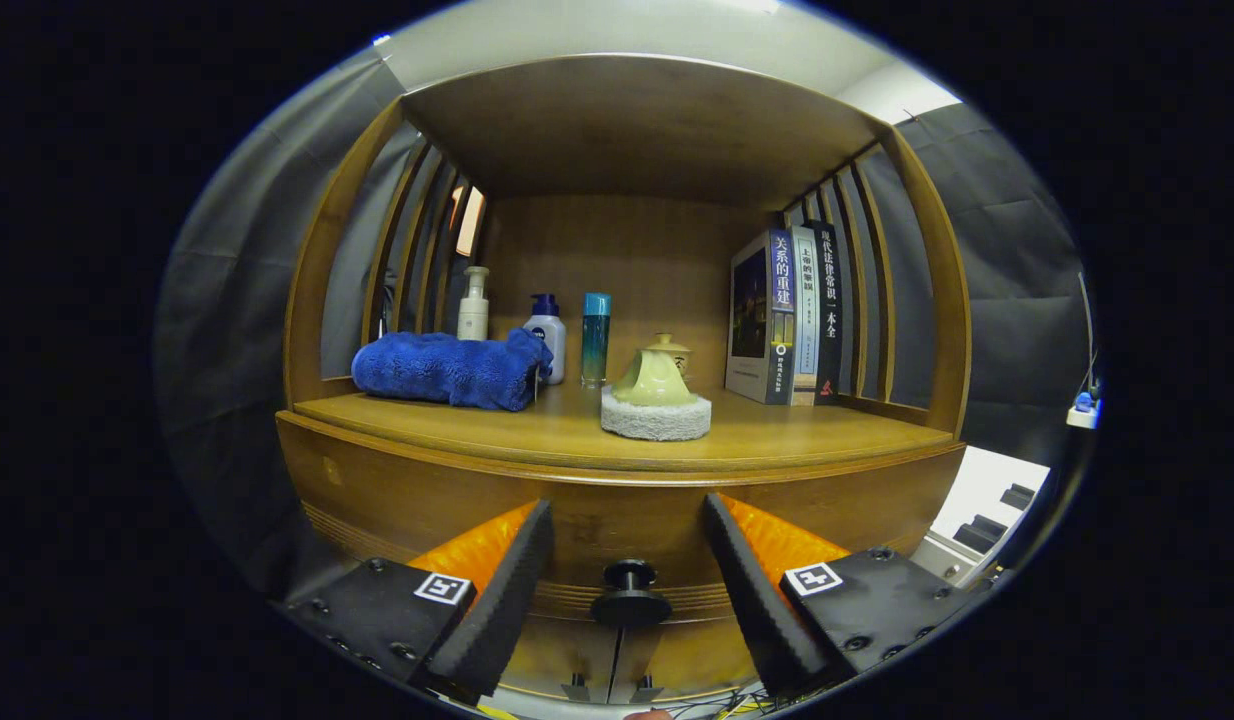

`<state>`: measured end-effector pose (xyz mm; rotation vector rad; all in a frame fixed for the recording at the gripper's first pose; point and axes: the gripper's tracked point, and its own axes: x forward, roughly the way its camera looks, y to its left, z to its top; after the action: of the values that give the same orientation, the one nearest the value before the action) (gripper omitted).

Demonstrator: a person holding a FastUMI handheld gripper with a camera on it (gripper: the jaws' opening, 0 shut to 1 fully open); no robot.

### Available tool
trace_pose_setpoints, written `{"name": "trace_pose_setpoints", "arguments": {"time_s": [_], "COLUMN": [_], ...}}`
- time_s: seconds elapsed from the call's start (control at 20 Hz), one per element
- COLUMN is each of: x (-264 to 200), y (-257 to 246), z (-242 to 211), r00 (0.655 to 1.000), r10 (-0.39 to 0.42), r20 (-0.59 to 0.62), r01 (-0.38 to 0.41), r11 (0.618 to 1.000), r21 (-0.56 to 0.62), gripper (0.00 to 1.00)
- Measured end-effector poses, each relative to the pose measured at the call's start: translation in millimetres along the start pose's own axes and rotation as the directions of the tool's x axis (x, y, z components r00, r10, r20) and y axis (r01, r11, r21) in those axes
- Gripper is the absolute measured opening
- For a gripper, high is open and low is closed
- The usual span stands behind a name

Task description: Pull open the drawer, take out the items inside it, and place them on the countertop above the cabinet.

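1. Left on the countertop (537, 440): blue towel (447, 370) folded, pump bottle (473, 303) and white bottle (545, 335) behind it, teal bottle (595, 338) just to the right.
2. Middle: round sponge (656, 417) with a lidded cup (657, 372) behind it or on it; cannot tell which.
3. Right: three books (792, 315) upright against the slatted side.
4. Below: drawer (617, 520) front flush with the cabinet, so shut; contents hidden. Knob (629, 592) centred, just ahead of the fingers.
5. Gripper (627, 570) apart, one finger each side of the knob, neither touching it.
6. Stage: fits either lining up on the knob to pull, or drawer pushed back with the items already on top. Cannot settle which.
7. If a pull is due: ease forward, close on the knob's neck, draw straight back.
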<state>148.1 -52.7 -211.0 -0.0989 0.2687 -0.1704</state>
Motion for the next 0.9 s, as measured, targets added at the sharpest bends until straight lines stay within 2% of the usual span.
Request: {"name": "trace_pose_setpoints", "arguments": {"time_s": [0.3, 0.4, 0.6, 0.75, 0.9], "x": [3, -2, -46, -93, -139], "y": [-2, 3, 14, 21, 18], "z": [4, 10, 29, 55, 81], "r00": [1.000, 0.999, 0.996, 0.988, 0.982], "r10": [-0.015, 0.004, 0.063, 0.121, 0.144], "r20": [0.021, 0.040, 0.057, 0.093, 0.124], "r01": [0.016, -0.002, -0.060, -0.121, -0.147], "r11": [0.999, 0.999, 0.997, 0.993, 0.989], "r21": [-0.044, -0.052, -0.040, -0.003, 0.017], "gripper": [0.98, 0.98, 0.99, 0.98, 0.98]}}
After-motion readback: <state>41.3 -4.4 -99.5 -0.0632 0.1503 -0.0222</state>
